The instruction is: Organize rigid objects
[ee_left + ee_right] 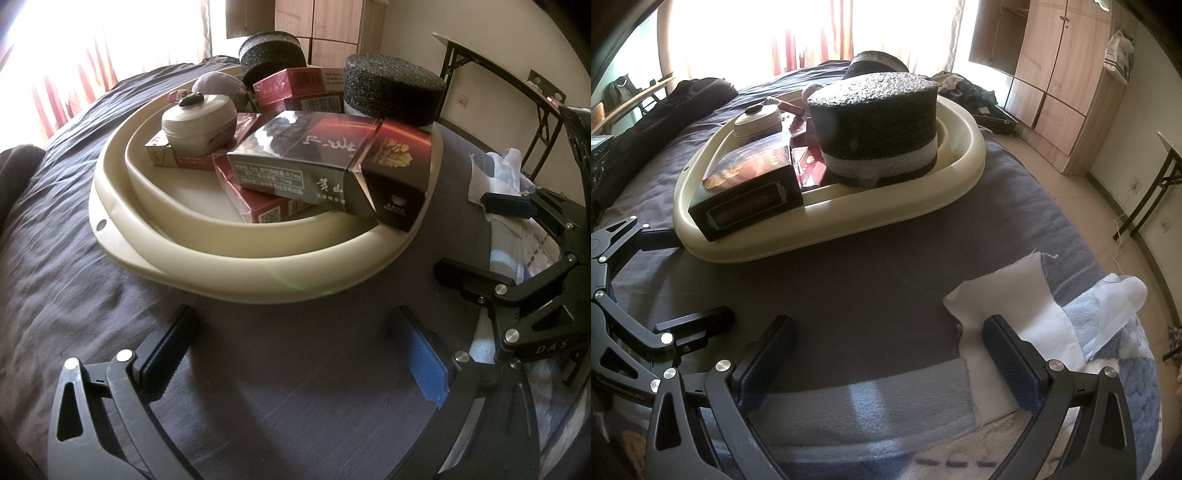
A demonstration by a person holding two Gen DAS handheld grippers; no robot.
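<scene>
Tray (207, 273), cream: cigarette boxes (317, 162), lidded jar (199, 123) at 10 o'clock, foam cylinders (393, 88). Left gripper (295, 350) and right gripper (886, 354) released, empty.

Left wrist view: low over the dark bed cover (66, 280), facing the cream tray (207, 269) from its near side, close. Right wrist view: set low to the right, further back, facing the same tray (894, 218) toward the bright window (738, 33). Shared: tray, its stacked boxes, foam cylinders; each view caught the other gripper at its edge.
</scene>
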